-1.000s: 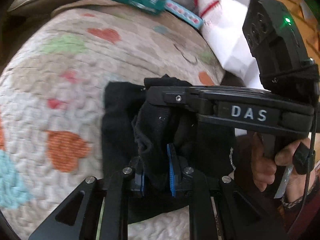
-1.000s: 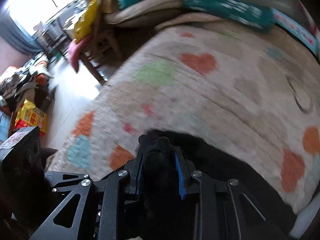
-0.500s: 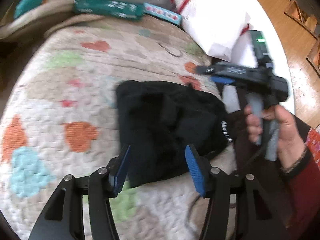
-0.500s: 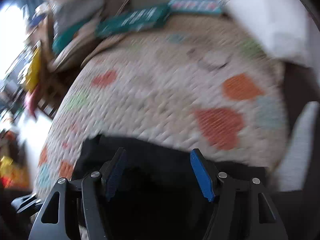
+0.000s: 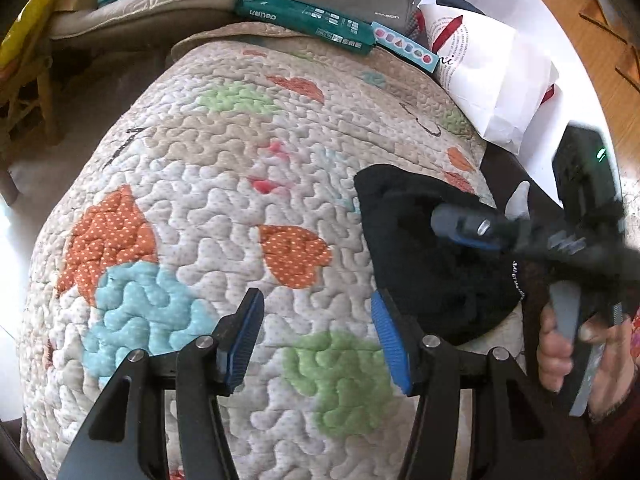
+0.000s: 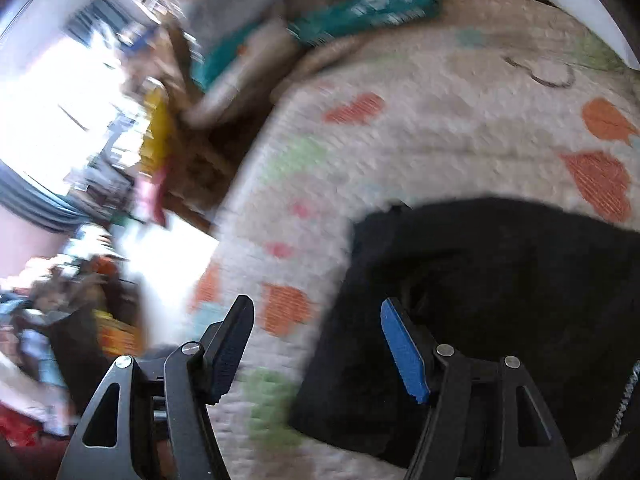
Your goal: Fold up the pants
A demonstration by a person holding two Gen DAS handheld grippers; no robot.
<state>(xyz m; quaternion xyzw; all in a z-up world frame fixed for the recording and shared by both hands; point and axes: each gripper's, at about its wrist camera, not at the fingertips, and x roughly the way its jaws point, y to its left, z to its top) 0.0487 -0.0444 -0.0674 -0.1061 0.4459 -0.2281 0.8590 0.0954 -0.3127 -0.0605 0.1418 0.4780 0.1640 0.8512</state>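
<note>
Legibly, "deuen" marks the teal pack (image 5: 304,16); both claws gape empty beside black pants (image 5: 436,264).

Daylit, bright. Left wrist view sharp on the cream quilted heart-patterned bedcover (image 5: 224,184) ahead of the jaws; right edge smeared. Right wrist view motion-blurred throughout, window glare (image 6: 76,96) blown out upper left; fisheye bending the edges.

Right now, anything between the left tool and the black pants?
Nothing visible blocks it. The left tool is open over bare quilt, and the folded black pants lie just to its right on the same surface. The right tool hovers above the pants, also open, so it could get in the way if the left one swings over.
</note>
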